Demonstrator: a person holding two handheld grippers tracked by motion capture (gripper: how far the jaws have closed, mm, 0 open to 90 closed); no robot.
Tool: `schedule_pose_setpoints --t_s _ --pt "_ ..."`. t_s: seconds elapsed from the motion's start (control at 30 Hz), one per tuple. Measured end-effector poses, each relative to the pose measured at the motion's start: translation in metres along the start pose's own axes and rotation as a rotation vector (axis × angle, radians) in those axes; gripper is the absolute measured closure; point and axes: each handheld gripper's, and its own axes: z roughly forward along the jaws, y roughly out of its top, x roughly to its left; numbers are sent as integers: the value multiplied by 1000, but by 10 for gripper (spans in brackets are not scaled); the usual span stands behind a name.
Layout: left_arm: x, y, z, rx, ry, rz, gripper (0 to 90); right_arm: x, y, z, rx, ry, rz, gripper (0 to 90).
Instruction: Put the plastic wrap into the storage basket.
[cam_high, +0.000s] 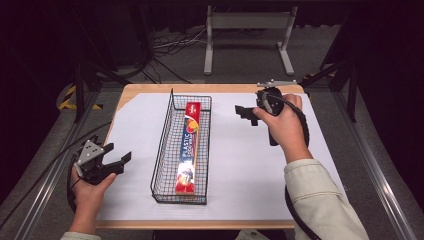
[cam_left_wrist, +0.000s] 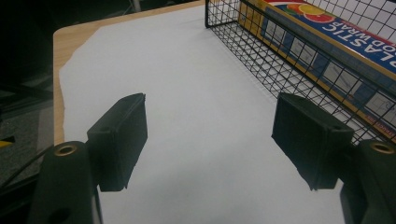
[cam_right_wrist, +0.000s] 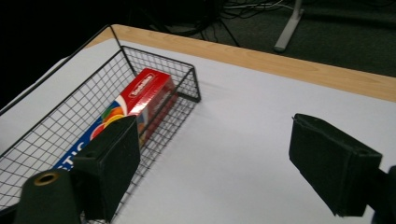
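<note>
The box of plastic wrap (cam_high: 189, 148) lay flat inside the wire basket (cam_high: 161, 150), along its length, with the red end toward the far side of the counter (cam_high: 250, 165). Both hand-held grippers were away from it and carried nothing. The left hand-held gripper (cam_high: 118, 156) was held low over the near left part of the white sheet (cam_high: 250, 150), its jaws standing wide apart. In the left gripper view the basket (cam_left_wrist: 261, 51) was ahead and to the right of the jaws, near but not touching, and the box (cam_left_wrist: 327, 42) showed behind the wire. The right hand-held gripper (cam_high: 244, 112) hovered to the far right of the basket, and its jaws were also spread wide. In the right gripper view the box (cam_right_wrist: 135, 100) was ahead and to the left, partly behind the left jaw, and the basket (cam_right_wrist: 194, 79) stood apart from the jaws.

As I judged it, the main work of placing the box in the basket was already done, because the box rested fully within the walls and no hand-held gripper touched it. What was left seemed little: perhaps only to draw both hands away from the basket. If instead the box was meant to come out, then nothing of that had begun, since neither hand-held gripper was over the basket.
</note>
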Motion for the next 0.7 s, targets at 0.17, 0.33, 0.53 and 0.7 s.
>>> schedule_pose_setpoints --t_s 0.17,0.33,0.53,0.7 --pt "0 -1 3 36 13 -6 267 -23 -7 -13 -6 -33 28 172" --pt "1 -1 3 42 13 -16 267 -44 -18 -23 1 -60 16 156" --pt "-1 -3 2 28 3 -4 266 -67 -35 -33 0 -77 30 143" --pt "-2 -5 0 12 -8 16 265 -89 -53 -39 -5 -71 13 131"
